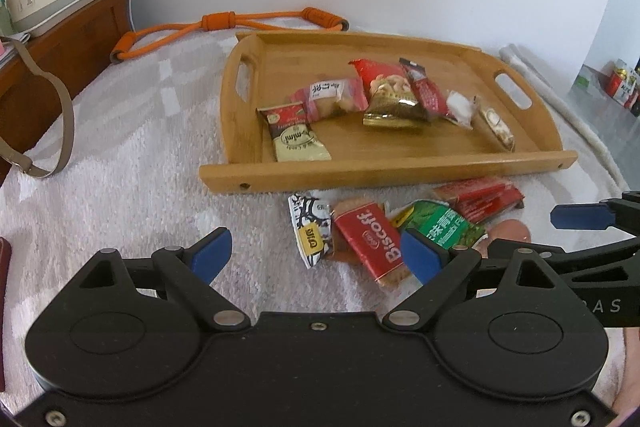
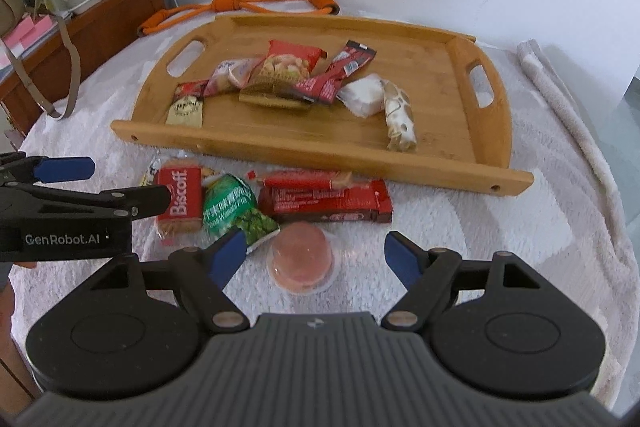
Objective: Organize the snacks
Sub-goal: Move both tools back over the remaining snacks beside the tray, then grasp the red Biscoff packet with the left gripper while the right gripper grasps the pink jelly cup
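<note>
My right claw stands wide with nothing between its blue pads, and the pink jelly cup sits on the towel-covered tabletop straight ahead of it, centred in the gap but not touched by either pad. That is the relation I work from: the cup is round, so it has no long axis to line up with, and a straight push forward and down should bracket it.

My left claw is also spread wide and holds nothing. The Biscoff packet lies just ahead of it and off to the right, its long axis running away from me and slightly slanted; the right pad of that claw overlaps the packet's edge in view, though I cannot tell whether it touches. Beside it are the black-and-white packet, the green wasabi pea bag and the red wrapped bars, all near the front rim of the bamboo tray, which already carries several snacks. The right claw is nearer the cup, the left nearer the Biscoff.
</note>
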Demonstrator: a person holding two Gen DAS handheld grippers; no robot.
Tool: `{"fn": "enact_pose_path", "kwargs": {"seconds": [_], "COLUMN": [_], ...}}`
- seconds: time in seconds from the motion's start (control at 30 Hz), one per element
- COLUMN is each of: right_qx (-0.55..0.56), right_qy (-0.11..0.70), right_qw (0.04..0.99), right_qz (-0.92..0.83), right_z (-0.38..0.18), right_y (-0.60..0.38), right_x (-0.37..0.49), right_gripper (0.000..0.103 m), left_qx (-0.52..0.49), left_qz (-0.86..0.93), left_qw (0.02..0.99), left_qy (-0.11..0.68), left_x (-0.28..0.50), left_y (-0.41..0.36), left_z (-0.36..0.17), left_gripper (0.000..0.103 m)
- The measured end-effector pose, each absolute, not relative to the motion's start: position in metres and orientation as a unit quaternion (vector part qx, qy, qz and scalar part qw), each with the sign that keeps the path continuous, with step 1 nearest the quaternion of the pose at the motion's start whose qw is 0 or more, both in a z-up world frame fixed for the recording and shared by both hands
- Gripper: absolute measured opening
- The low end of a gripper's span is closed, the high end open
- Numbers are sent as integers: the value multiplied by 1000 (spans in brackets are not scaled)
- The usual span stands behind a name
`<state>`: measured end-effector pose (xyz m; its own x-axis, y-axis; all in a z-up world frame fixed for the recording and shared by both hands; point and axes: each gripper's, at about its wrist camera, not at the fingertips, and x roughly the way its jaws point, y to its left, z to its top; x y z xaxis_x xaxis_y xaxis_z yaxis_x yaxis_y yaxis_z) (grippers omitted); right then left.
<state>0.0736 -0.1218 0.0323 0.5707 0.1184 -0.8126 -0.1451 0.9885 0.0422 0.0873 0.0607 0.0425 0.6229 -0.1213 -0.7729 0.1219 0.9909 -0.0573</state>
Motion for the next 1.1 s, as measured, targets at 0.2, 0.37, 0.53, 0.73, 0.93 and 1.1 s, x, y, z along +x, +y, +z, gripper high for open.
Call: {"fn": "enact_pose_path", "kwargs": {"seconds": [0.2,0.37,0.53,0.73,0.93,1.1], "right_qx": [-21,-24,-26,-24,-11,15], "right_qy": [464,469,472,468,457,442], "right_qw": [883,880,880,882,888,895], "right_qz": [68,62,57,51,55,63], "right_z": [24,18,14,11,11,10], "right_y": [-122,-122,-122,-123,-126,-135], "right_x": [73,75,77,79,75,67], "right_gripper": [86,86,86,86,86,85], "left_qx": [2,9,4,4,-12,-9], "left_qz": [-64,-61,-60,-60,-69,-91], "left_qw": [899,897,896,897,899,904], "left_qy": [434,437,440,439,432,419], "left_x": [91,96,100,103,99,89], "left_y": [59,56,54,52,54,50], "left_z": [37,32,29,27,28,33], "left_gripper": [91,91,91,91,71,41]}}
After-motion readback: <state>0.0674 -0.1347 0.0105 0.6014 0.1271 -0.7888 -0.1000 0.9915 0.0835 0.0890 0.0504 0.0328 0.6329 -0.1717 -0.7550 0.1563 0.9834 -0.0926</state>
